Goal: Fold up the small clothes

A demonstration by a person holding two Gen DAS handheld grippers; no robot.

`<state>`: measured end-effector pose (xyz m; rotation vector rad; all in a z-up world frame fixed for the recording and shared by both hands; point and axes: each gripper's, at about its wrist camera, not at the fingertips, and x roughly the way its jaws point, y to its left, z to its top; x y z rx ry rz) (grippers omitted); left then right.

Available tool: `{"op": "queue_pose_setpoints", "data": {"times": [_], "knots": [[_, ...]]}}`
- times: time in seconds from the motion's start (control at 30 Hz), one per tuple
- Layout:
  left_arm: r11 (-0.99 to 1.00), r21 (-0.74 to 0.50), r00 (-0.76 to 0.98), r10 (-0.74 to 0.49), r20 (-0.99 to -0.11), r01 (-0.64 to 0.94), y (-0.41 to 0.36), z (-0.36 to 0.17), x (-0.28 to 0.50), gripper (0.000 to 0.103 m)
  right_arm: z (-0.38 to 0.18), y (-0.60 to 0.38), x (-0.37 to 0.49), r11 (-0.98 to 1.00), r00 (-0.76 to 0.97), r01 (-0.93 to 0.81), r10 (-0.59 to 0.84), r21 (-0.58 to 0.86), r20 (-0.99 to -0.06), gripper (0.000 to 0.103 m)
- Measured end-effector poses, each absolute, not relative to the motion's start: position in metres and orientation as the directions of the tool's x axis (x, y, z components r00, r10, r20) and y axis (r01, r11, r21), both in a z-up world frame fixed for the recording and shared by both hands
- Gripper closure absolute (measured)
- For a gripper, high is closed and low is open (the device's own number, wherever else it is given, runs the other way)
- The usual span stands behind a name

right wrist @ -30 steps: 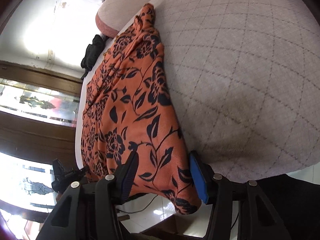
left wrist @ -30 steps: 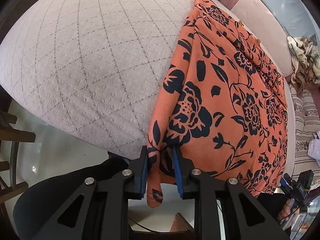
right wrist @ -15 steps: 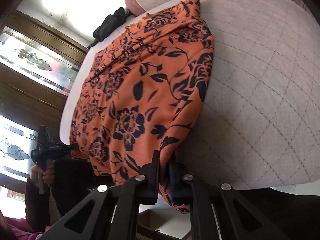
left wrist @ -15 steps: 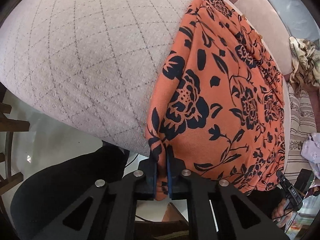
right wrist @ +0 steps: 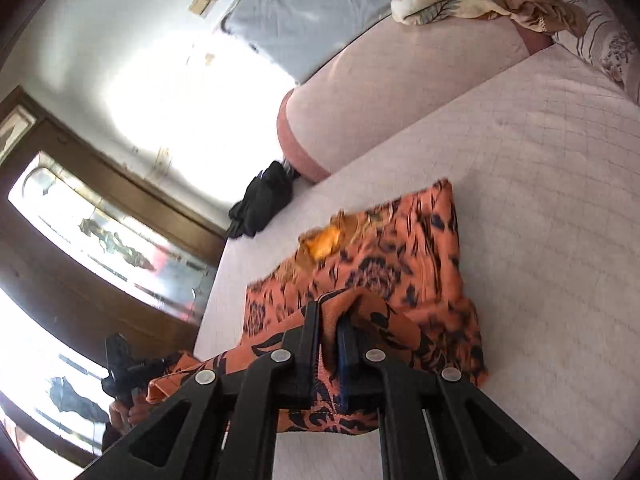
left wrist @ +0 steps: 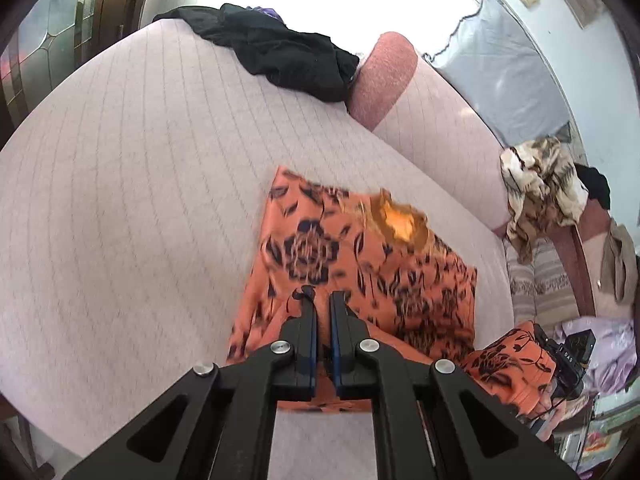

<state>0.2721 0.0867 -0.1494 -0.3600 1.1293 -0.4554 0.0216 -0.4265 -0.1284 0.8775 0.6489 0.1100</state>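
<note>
Left wrist view: the left claw (left wrist: pixel 323 300) is seen pressed together on a lifted edge of the orange floral garment (left wrist: pixel 352 256), whose far part is spread on the quilted bed (left wrist: pixel 140 184). A black garment (left wrist: pixel 280 56) is shown at the bed's far edge, beside a pink bolster (left wrist: pixel 380 76).

Right wrist view: the right claw (right wrist: pixel 330 312) is seen pinching a raised fold of the orange floral garment (right wrist: pixel 400 264); the remainder is laid on the bed (right wrist: pixel 540 208). The left claw (right wrist: pixel 120 368) is visible at lower left, cloth draped against it.
</note>
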Motion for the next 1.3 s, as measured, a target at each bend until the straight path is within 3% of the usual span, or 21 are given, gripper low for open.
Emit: {"op": "queue_pose_setpoints", "data": {"times": [0.2, 0.27, 0.33, 0.47, 0.53, 0.57, 0.6, 0.67, 0.87, 1.03, 1.2, 1.3], "knots": [[0.873, -0.476, 0.451, -0.468, -0.760, 0.102, 0.060, -0.197, 0.378, 0.094, -0.192, -0.482, 0.131, 0.537, 0.811, 0.356, 0.230, 0.764, -0.539, 0.091], [0.884, -0.464, 0.419, -0.439, -0.794, 0.047, 0.055, -0.227, 0.391, 0.094, -0.225, -0.498, 0.148, 0.476, 0.791, 0.432, 0.209, 0.766, -0.575, 0.090], [0.881, -0.473, 0.433, -0.428, -0.793, 0.004, 0.055, -0.246, 0.389, 0.094, -0.250, -0.510, 0.152, 0.404, 0.801, 0.440, 0.228, 0.802, -0.554, 0.090], [0.859, -0.512, 0.589, -0.407, -0.699, -0.014, 0.073, -0.227, 0.353, 0.093, -0.255, -0.527, 0.128, 0.308, 0.871, 0.391, 0.181, 0.867, -0.457, 0.071], [0.849, -0.528, 0.687, -0.379, -0.620, -0.007, 0.082, -0.205, 0.328, 0.083, -0.236, -0.519, 0.119, 0.401, 0.872, 0.367, 0.165, 0.839, -0.460, 0.071], [0.847, -0.532, 0.733, -0.355, -0.581, -0.011, 0.086, -0.194, 0.315, 0.068, -0.228, -0.512, 0.118, 0.449, 0.868, 0.356, 0.168, 0.820, -0.468, 0.071], [0.849, -0.527, 0.769, -0.323, -0.552, -0.021, 0.089, -0.184, 0.302, 0.045, -0.217, -0.503, 0.117, 0.497, 0.856, 0.352, 0.172, 0.793, -0.487, 0.071], [0.862, -0.503, 0.798, -0.259, -0.544, -0.063, 0.088, -0.175, 0.277, 0.022, -0.200, -0.477, 0.123, 0.584, 0.826, 0.329, 0.203, 0.742, -0.526, 0.071], [0.890, -0.450, 0.672, -0.291, -0.681, -0.070, 0.065, -0.212, 0.265, 0.022, -0.181, -0.375, 0.168, 0.728, 0.722, 0.217, 0.329, 0.650, -0.609, 0.071], [0.948, -0.274, 0.477, -0.167, -0.863, -0.163, 0.065, -0.259, 0.287, 0.022, -0.194, -0.284, 0.216, 0.768, 0.636, 0.167, 0.395, 0.618, -0.663, 0.071], [0.957, -0.231, 0.450, -0.132, -0.883, -0.174, 0.069, -0.266, 0.294, 0.022, -0.236, -0.237, 0.293, 0.835, 0.526, 0.241, 0.316, 0.495, -0.789, 0.072], [0.963, -0.220, 0.460, -0.127, -0.879, -0.155, 0.069, -0.262, 0.297, 0.022, -0.233, -0.243, 0.323, 0.854, 0.552, 0.267, 0.243, 0.446, -0.797, 0.074]]}}
